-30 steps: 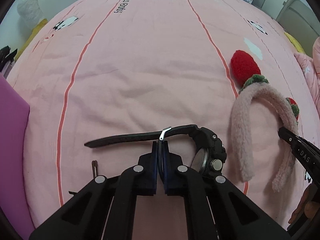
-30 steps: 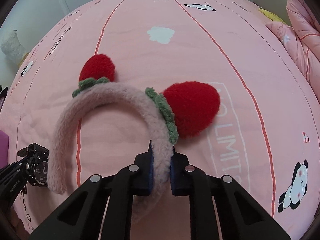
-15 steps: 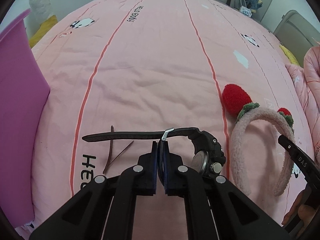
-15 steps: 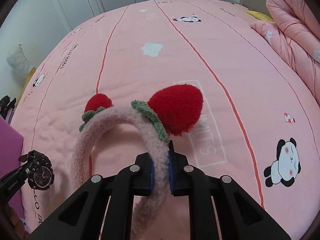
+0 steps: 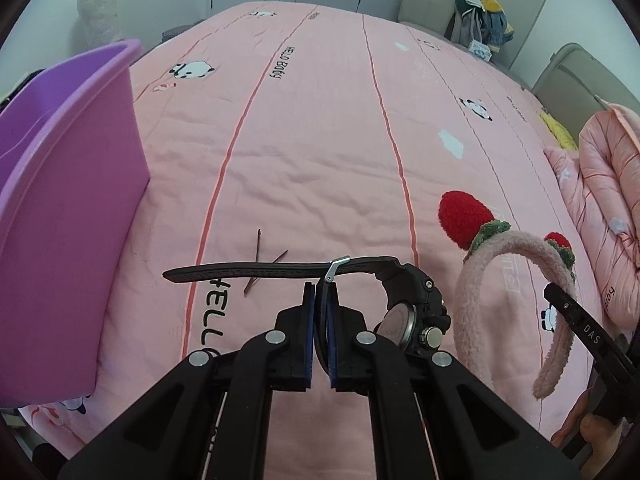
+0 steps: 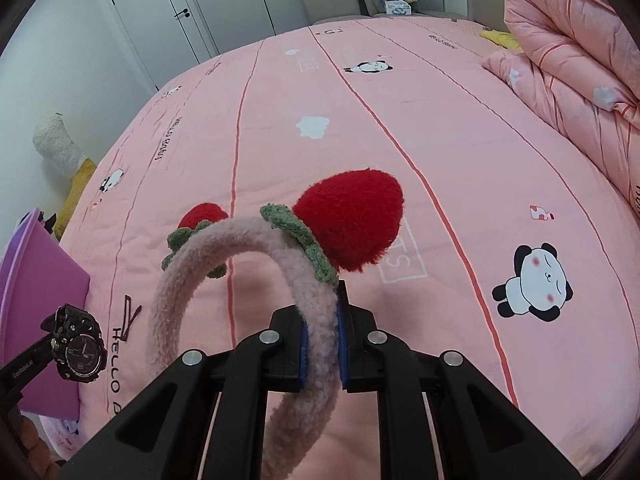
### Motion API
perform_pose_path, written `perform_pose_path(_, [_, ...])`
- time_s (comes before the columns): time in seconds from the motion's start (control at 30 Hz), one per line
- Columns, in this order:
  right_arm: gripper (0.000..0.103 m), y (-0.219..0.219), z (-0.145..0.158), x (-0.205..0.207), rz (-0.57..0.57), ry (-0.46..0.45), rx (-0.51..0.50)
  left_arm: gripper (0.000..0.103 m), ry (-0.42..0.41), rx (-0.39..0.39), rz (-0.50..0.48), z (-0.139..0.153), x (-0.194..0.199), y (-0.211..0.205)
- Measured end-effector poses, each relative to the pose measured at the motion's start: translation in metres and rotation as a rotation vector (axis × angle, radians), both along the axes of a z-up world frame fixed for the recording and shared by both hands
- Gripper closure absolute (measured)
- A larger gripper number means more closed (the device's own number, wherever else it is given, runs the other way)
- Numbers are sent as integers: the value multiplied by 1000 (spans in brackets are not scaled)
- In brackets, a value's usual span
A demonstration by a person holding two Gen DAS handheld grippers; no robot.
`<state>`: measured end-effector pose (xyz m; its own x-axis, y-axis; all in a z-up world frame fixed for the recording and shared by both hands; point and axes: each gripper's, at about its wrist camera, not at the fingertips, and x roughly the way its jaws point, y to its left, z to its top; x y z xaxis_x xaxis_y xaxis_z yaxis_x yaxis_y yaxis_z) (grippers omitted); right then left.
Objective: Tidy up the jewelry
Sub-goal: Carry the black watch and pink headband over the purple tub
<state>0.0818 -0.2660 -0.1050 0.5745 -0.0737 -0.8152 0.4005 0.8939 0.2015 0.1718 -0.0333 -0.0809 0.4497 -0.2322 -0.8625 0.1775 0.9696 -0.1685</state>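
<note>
Watch: black wristwatch with chunky round resin case and ribbed rubber strap [image 5: 404,304], metal buckle tongue showing; held clear above the bed, strap stretched out level to the left, case hanging to the right of the pads.
Headband: fluffy pale-pink plush headband with two red knitted strawberries on green crochet leaves [image 6: 280,264]; arched, soft pile, lifted off the bed.
Hairpins: two thin dark straight pins [image 5: 258,268], crossed in a narrow V on the bedspread under the watch strap.
Bin: purple smooth plastic bin with rolled rim [image 5: 72,184]; stands at the left edge of the bed, top open.
Bedspread: pink quilted cotton with red stripes, panda prints and lettering [image 5: 320,140]; lightly creased, wide bare stretch beyond the items.
Duvet: pink padded duvet, bunched [image 6: 572,52] along the right edge of the bed.
Left gripper: black, blue-padded [image 5: 320,308]; fingers pressed almost together, pinching the watch strap near the buckle.
Right gripper: black, blue-padded [image 6: 322,344]; fingers clamped on the headband's band just below the larger strawberry, pile squeezed between the pads.
</note>
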Motion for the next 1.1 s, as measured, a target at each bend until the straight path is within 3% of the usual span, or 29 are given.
perform_pose_path(0.37, [92,66,67,-12,106,-130,29,97,-119,-24,85,72,-42,68])
perform_pose_path(0.73, [92,182,127,22,304,-232,48,97,-216,30,262,126,-59,194])
perform_pose_path(0.93, [92,259,150,55,432,-261,29,97,-233,68,345,134,-57,251])
perform_pose_path(1.1, [92,323,152,85,534,-242,-30,97,-211,66,390,121,-52,286])
